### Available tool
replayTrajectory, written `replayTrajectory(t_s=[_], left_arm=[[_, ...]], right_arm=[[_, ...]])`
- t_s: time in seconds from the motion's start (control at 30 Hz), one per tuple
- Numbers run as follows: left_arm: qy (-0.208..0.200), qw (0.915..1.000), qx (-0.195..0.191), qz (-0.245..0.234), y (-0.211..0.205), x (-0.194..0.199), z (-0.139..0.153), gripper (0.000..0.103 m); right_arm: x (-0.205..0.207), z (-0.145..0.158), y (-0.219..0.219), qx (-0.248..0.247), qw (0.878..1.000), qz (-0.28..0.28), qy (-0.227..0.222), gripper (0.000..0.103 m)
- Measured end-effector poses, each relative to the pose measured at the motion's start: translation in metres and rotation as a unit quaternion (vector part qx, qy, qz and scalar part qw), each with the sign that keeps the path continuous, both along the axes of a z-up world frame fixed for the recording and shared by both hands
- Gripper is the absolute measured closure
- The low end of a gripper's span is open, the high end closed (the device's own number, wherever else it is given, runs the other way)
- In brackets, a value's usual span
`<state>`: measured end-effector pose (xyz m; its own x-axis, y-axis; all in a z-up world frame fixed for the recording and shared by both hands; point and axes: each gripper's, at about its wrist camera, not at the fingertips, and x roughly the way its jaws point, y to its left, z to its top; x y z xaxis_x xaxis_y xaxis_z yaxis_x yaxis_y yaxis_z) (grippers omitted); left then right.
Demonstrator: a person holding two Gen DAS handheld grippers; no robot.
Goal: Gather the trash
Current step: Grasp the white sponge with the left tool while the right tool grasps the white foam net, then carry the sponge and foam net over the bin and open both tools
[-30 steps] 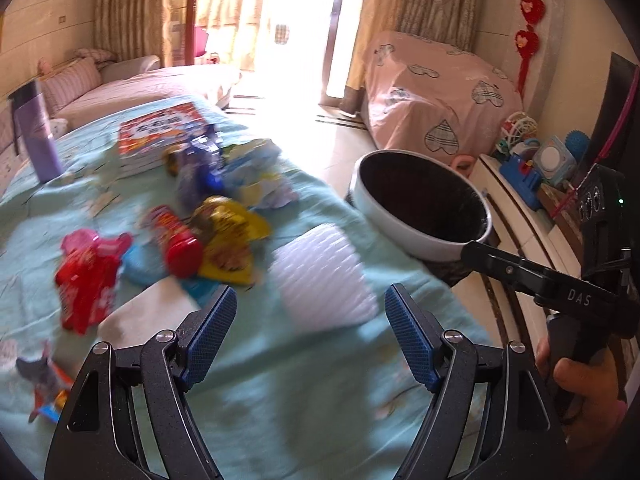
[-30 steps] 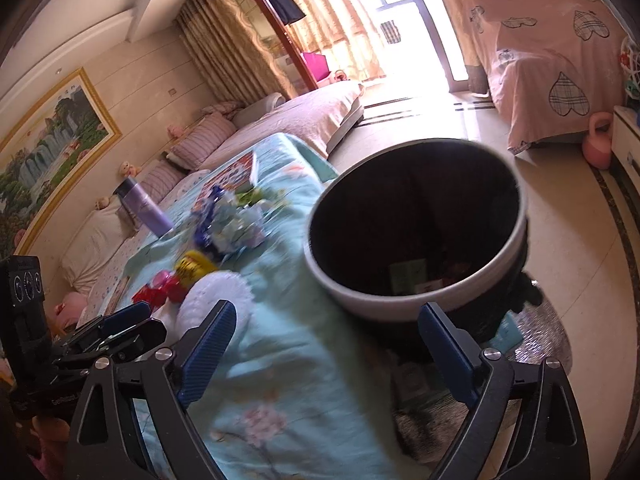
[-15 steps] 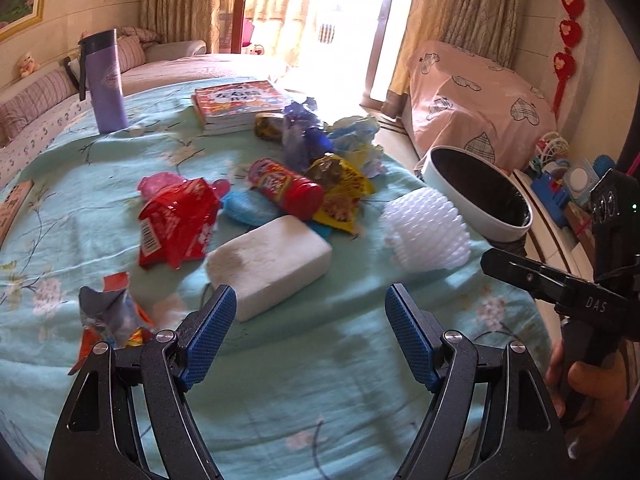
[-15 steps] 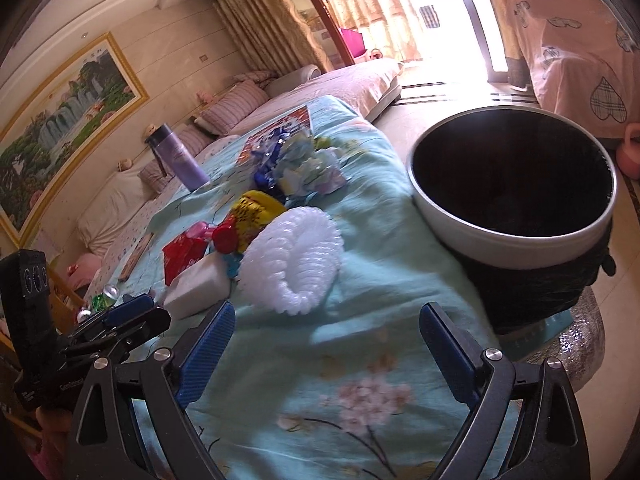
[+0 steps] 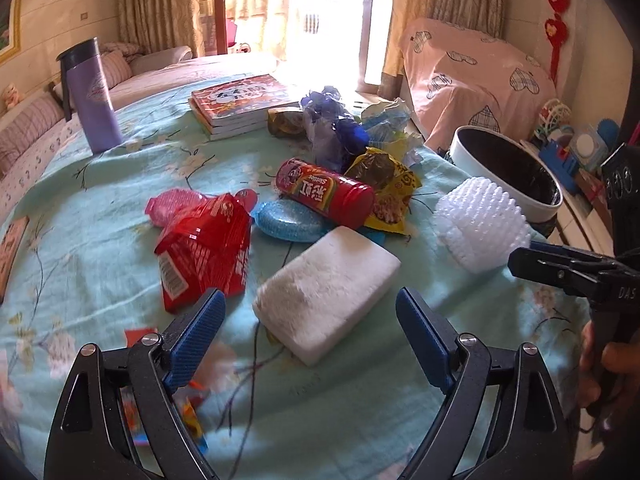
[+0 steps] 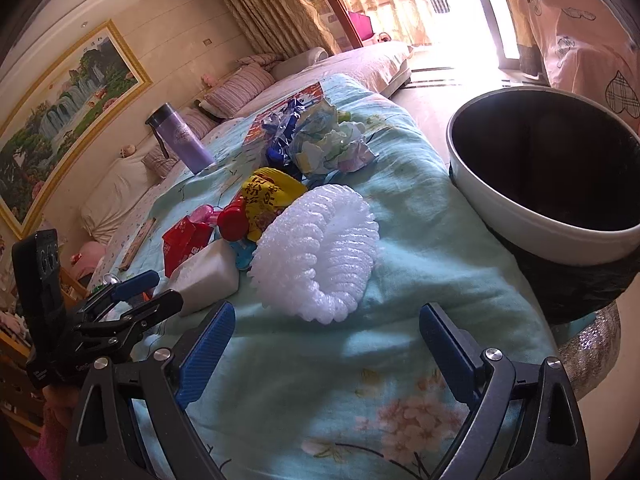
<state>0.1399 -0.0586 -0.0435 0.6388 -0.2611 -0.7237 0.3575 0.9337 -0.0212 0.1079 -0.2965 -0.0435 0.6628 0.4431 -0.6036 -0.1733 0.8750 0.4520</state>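
Change: both your views have swung off the bin and onto the litter; the white foam block [image 5: 326, 294], a blur a second ago, now sits just ahead of your left gripper [image 5: 310, 334].
Left gripper: its jaws have just been opening wider; they stand apart with nothing pressed between the pads, the block's near end just beyond the tips.
Right gripper [image 6: 326, 354]: jaws spread and empty, pointed at the white foam net [image 6: 316, 252] lying near them on the blue cloth [image 6: 400, 208].
Trash: the red tube [image 5: 324, 192], yellow wrapper [image 5: 394, 192], red packet [image 5: 204, 248], blue pouch [image 5: 286, 220] and crumpled bags [image 5: 340, 128] are all still heaped mid-table.
Bin [image 6: 532, 222]: at the table's right edge, far right of the foam net; what is inside is too dark to make out.
Progress: you look to be early on, with almost the whole pile left.
Not trash, probably: the purple flask [image 5: 92, 96] and books [image 5: 240, 102] at the far side.
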Motion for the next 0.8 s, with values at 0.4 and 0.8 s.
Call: replayTrajectory(t_s=[0.4,0.8], left_arm=[[0.022,0.9994,0.019,-0.021,-0.013,0.003,-0.011,0.036],[0.022,0.9984,-0.051,-0.010,-0.038,-0.027,0.007,0.038]], right_arm=[[0.009,-0.004,-0.002,0.027,1.000,-0.004,0.002,0.072],[-0.015,0.017,-0.021,-0.019,0.999,-0.019,-0.040,0.077]])
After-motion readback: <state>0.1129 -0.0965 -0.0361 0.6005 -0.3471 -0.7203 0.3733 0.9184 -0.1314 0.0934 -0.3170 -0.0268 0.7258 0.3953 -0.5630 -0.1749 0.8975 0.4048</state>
